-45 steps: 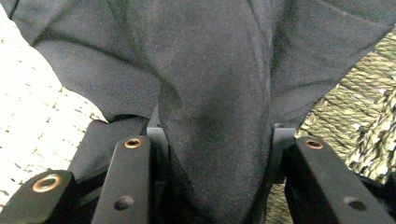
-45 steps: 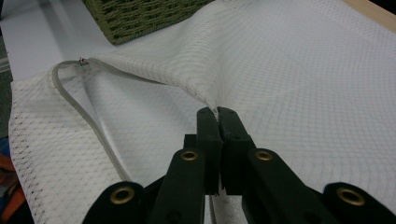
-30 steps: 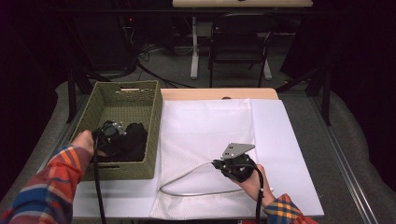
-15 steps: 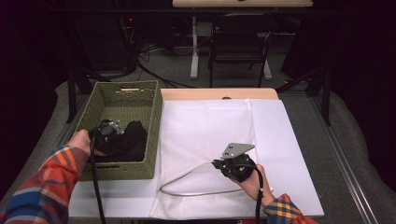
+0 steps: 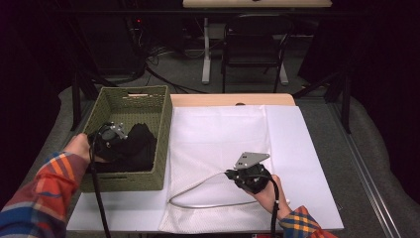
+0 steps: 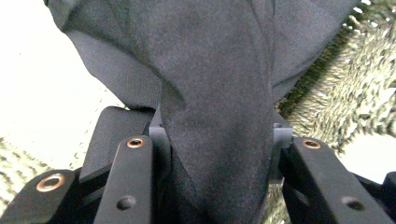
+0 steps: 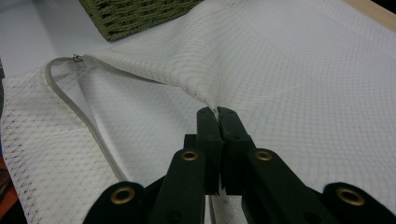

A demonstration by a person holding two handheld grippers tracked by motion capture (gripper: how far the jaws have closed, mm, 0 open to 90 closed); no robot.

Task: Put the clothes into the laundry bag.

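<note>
My left tongs [image 5: 115, 139] clamp the limp black garment [image 6: 219, 93] mid-fold; right tongs [image 7: 217, 116] pinch the light mesh bag [image 7: 299, 70] at its top layer; both slump, grip bunched cloth.

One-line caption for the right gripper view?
Right tongs shut on the white mesh bag, lifting its upper layer beside the open mouth.

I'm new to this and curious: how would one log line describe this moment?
left gripper shut on black cloth in basket | right gripper shut on mesh bag, mouth open
</note>
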